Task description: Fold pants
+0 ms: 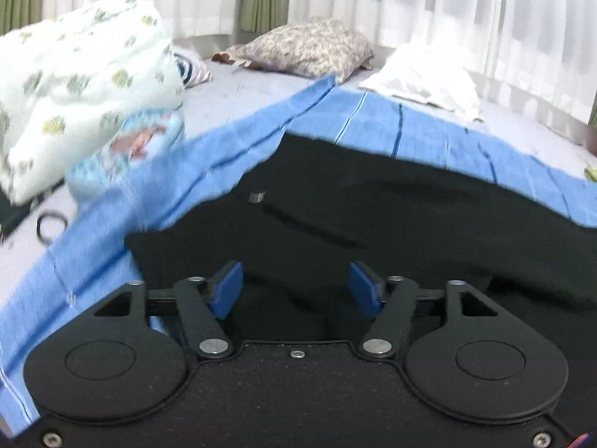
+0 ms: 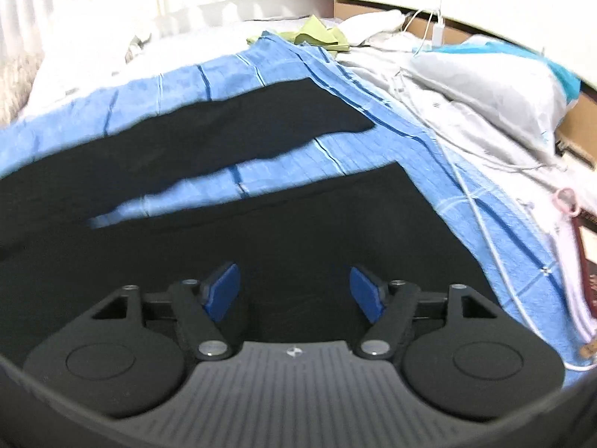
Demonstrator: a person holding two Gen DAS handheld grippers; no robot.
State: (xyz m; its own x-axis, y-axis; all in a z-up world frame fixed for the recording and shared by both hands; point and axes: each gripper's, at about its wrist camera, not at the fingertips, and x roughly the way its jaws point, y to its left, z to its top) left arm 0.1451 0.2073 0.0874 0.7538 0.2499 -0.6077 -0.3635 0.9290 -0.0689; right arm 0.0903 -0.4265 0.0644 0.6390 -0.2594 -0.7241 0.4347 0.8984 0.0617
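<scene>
Black pants (image 1: 373, 201) lie spread flat on a blue checked sheet (image 1: 410, 127). The left wrist view shows the waist end with a small metal fastener (image 1: 256, 196). My left gripper (image 1: 294, 287) is open and empty, just above the black fabric near its left edge. The right wrist view shows the two legs (image 2: 231, 130) lying apart with a strip of blue sheet (image 2: 280, 171) between them. My right gripper (image 2: 294, 291) is open and empty over the nearer leg (image 2: 298, 224).
A white patterned quilt (image 1: 74, 74), a floral pillow (image 1: 306, 48) and a white cloth (image 1: 421, 78) lie beyond the sheet. In the right wrist view a grey pillow (image 2: 492, 86), a white cable (image 2: 474, 194) and green cloth (image 2: 321, 35) lie along the right side.
</scene>
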